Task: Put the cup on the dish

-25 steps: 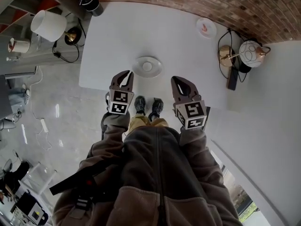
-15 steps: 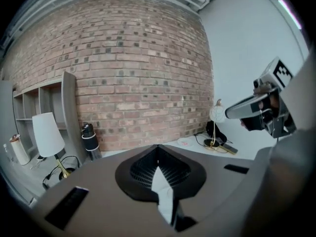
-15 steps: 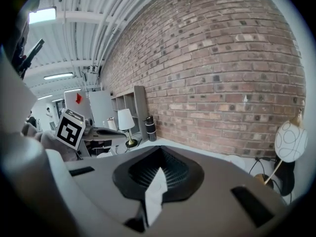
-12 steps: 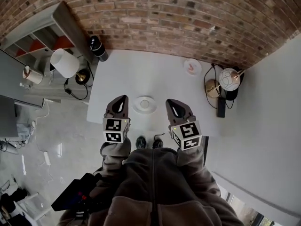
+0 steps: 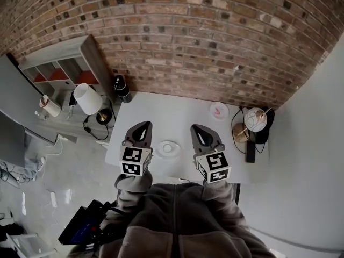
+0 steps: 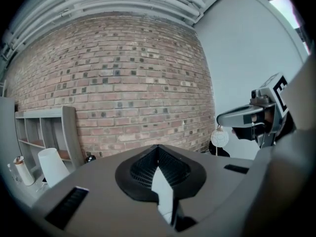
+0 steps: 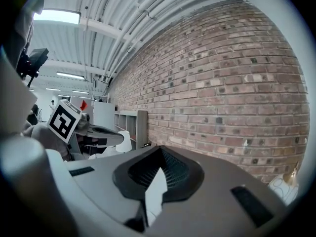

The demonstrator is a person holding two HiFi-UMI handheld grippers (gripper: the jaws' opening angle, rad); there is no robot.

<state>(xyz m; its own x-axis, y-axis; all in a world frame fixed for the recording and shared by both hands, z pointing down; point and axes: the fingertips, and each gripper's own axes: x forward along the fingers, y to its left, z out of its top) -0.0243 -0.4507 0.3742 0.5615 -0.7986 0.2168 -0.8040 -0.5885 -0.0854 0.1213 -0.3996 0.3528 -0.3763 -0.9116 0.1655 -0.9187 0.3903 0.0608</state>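
Observation:
In the head view a white dish (image 5: 168, 149) lies near the front edge of the white table (image 5: 161, 117), with a small white shape, maybe the cup, at its middle. My left gripper (image 5: 142, 128) hangs just left of the dish and my right gripper (image 5: 200, 130) just right of it, both above the table. Both are shut and hold nothing. In the left gripper view the left gripper (image 6: 158, 148) points at the brick wall. The right gripper (image 7: 160, 150) faces the wall too in the right gripper view.
A small plate (image 5: 219, 110) with something pink sits at the table's back right. A globe lamp (image 5: 256, 119) and a black device (image 5: 251, 151) stand at the right edge, a black bottle (image 5: 122, 88) at the back left. A white lamp (image 5: 88, 99) and a shelf (image 5: 59, 63) stand to the left.
The head view has pulled back and tilted up, so the table looks smaller and the brick wall fills the top. Both grippers stay beside the dish. The left jaws' small gap has closed.

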